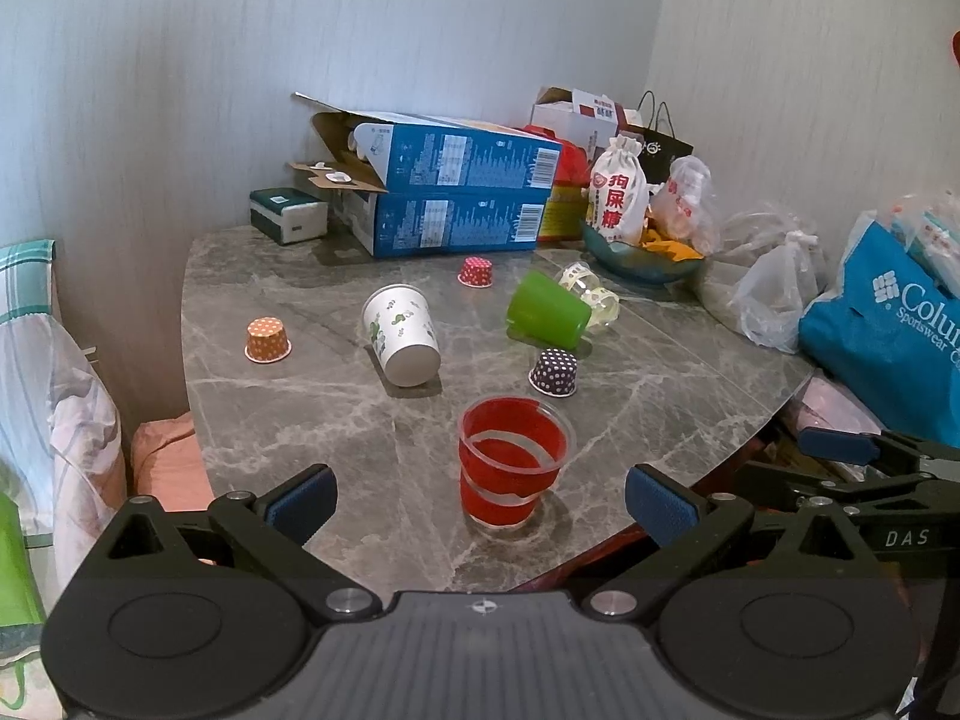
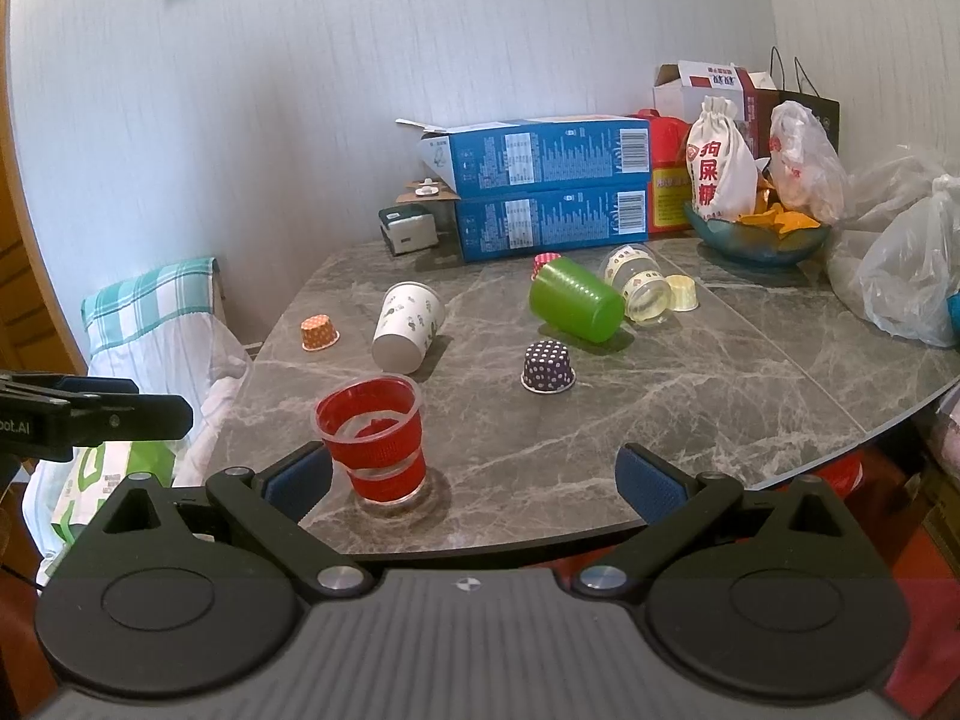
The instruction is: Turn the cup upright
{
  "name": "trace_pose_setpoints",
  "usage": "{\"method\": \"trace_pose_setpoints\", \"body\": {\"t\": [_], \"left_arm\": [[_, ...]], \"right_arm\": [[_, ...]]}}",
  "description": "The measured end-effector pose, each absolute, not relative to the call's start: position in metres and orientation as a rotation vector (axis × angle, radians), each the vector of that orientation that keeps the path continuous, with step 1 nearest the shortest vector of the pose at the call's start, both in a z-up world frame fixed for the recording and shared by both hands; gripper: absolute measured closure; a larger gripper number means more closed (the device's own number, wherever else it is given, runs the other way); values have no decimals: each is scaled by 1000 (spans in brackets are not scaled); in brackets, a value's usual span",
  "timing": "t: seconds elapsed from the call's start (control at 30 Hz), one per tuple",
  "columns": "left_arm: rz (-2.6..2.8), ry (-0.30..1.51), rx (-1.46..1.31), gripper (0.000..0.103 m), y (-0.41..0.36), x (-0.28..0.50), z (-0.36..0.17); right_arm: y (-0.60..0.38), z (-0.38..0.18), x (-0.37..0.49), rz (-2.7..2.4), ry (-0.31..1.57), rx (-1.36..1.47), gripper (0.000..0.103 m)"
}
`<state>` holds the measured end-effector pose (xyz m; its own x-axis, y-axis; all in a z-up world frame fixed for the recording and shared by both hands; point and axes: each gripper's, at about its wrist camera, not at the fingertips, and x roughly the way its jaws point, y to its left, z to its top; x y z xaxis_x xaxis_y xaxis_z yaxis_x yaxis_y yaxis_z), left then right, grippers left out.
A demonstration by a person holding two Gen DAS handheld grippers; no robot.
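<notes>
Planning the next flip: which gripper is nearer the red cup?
Left. The red cup stands upright just ahead of the open left gripper, centred between its fingers. The open right gripper sits to the cup's right, so the cup lies by its left finger.

A: Cup count? We get 4 big ones: red cup point(image 1: 511, 459) upright at 6 o'clock, white paper cup point(image 1: 401, 333), green cup point(image 1: 547, 311) and clear printed cup point(image 2: 638, 288) on their sides, approx. center to 1 o'clock.

B: Agreed. Small liners: we see 4. Orange dotted point(image 1: 267, 339) at 9, red dotted point(image 1: 476, 272) at 12, purple dotted point(image 1: 554, 372) mid-table, pale yellow point(image 2: 682, 292) at 2.

A: Blue boxes point(image 1: 456, 198): 2, stacked, 12 o'clock.

B: Plus 1 bowl point(image 2: 757, 243), 1 tissue pack point(image 1: 289, 215), 1 white drawstring bag point(image 2: 720, 162).
</notes>
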<state>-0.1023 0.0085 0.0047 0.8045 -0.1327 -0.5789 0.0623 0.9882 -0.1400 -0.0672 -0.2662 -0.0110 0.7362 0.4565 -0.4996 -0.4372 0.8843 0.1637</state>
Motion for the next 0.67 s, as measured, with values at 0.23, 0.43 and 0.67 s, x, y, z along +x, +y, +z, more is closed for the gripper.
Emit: {"method": "trace_pose_setpoints", "body": {"t": [0.23, 0.43, 0.67], "left_arm": [[-113, 621, -103, 0, 6, -103, 4], [-119, 595, -95, 0, 6, -105, 5], [-91, 591, -112, 0, 10, -102, 4]], "right_arm": [[-265, -13, -67, 490, 562, 39, 1], [-265, -13, -67, 489, 563, 40, 1], [-264, -17, -66, 492, 569, 46, 1]]}}
